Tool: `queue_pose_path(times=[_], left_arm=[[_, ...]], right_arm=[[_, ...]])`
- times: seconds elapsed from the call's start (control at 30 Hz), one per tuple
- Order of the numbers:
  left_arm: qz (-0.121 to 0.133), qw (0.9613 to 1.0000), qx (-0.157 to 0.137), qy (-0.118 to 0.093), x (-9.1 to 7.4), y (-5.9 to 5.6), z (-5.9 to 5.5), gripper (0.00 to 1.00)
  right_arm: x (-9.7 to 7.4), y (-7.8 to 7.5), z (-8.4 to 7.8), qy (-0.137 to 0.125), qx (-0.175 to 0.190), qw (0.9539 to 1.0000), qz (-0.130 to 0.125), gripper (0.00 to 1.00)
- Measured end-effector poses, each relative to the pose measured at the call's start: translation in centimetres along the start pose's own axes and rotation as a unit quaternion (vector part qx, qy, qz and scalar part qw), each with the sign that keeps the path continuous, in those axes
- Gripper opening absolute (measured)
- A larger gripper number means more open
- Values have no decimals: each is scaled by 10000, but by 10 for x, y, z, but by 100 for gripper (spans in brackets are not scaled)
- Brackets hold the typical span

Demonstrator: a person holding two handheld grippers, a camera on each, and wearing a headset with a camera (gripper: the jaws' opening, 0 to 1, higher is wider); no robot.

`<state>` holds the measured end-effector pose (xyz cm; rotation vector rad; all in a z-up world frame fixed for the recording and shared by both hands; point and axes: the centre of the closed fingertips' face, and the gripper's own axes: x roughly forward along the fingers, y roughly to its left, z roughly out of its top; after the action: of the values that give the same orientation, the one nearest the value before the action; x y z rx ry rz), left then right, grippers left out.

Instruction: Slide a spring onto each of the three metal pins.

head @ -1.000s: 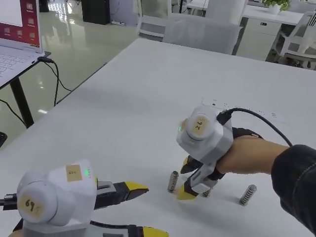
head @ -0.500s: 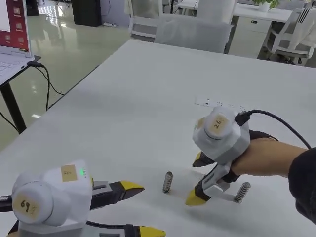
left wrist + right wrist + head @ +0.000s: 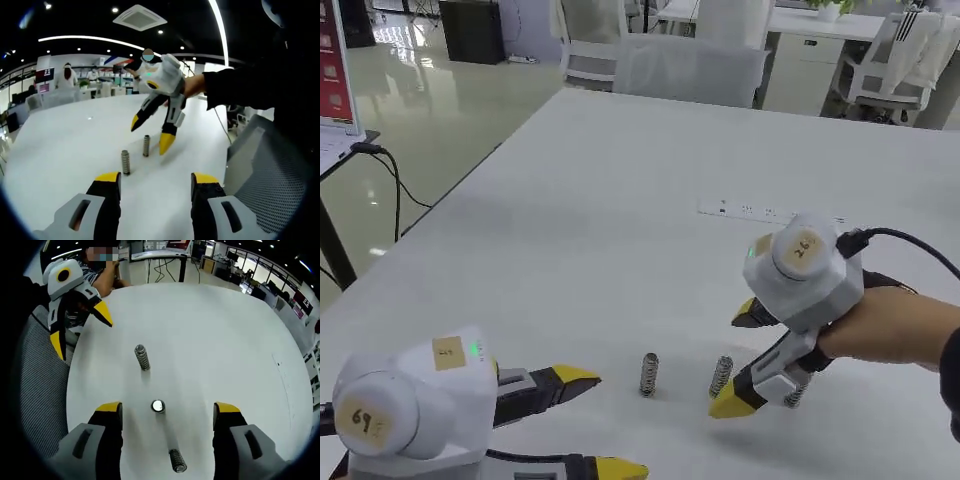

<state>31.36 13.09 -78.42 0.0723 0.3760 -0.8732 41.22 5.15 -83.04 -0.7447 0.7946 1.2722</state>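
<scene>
- Now, at the near left of the white surface (image 3: 620, 200), your left tool (image 3: 600, 422) sits low with its yellow-tipped jaws spread apart and nothing between them. In the left gripper view the same tool (image 3: 155, 178) is released over bare surface.
- Just right of those tips, the left spring (image 3: 649, 373) stands upright on the surface, apart from both tools. In the left gripper view it is the nearer coil (image 3: 125, 162).
- Next to the right, the middle spring (image 3: 721, 375) also stands upright, just beside the lower yellow tip of your right tool (image 3: 738, 360).
- In the right gripper view, the middle spring shows end-on as a small round silver top (image 3: 158, 406) in the gap between the jaws, touching neither. The left spring (image 3: 142, 357) stands farther out.
- The right tool is released and tilted down toward the surface, with its jaws wide and gripping nothing.
- A third spring (image 3: 795, 396) is partly hidden behind the right tool's lower jaw. The right gripper view shows it low and close (image 3: 175, 460).
- Your hand (image 3: 890, 325) holds the right tool from the right side.
- Farther back, a white power strip (image 3: 760, 212) lies flat on the surface.
</scene>
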Motion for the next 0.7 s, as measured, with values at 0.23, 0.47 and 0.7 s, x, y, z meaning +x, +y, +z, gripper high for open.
queue_pose_path(times=[0.23, 0.47, 0.7], left_arm=[[-13, 10000, 19, 45, 2, 3, 1, 52], [-61, 9999, 46, 73, 7, 5, 3, 54], [-98, 9999, 55, 83, 11, 6, 5, 56]], right_arm=[[-13, -6, -9, -257, 283, 9991, -198, 75], [-29, -11, -20, -480, 532, 9966, -409, 77], [-41, -10, -33, -608, 710, 9941, -555, 79]])
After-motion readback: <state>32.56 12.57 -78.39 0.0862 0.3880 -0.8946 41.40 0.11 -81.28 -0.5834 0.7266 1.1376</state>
